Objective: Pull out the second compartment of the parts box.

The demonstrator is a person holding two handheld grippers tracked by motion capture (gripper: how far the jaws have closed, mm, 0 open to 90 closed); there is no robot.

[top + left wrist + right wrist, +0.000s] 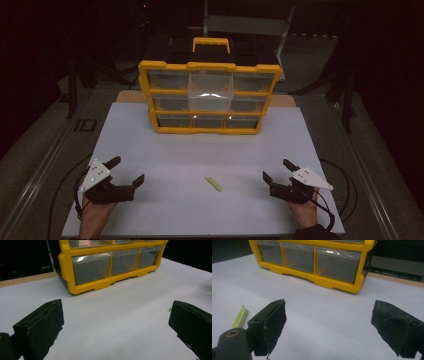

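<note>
From the high view I have my left gripper (127, 170) and right gripper (280, 170) resting low at the near corners of the white board (200, 150), both with jaws spread wide and nothing between them; I judge they sit this way to leave a clear lane to the small green clip (213, 184) lying flat on the board between them, a little nearer the right one. The yellow drawer organizer (209, 95) stands upright at the far edge, drawers facing me, probably so either claw can reach a drawer front. Around the board the room is dark, with a grey floor and black stands. In the left gripper view the two black jaws stand well apart over bare white surface, the organizer (110, 265) ahead and a sliver of the clip (170, 309) just beside the right-hand jaw. In the right gripper view the jaws are equally wide and empty, with the clip (240, 316) lying just left of the left-hand jaw, untouched, and the organizer (312, 262) beyond.
</note>
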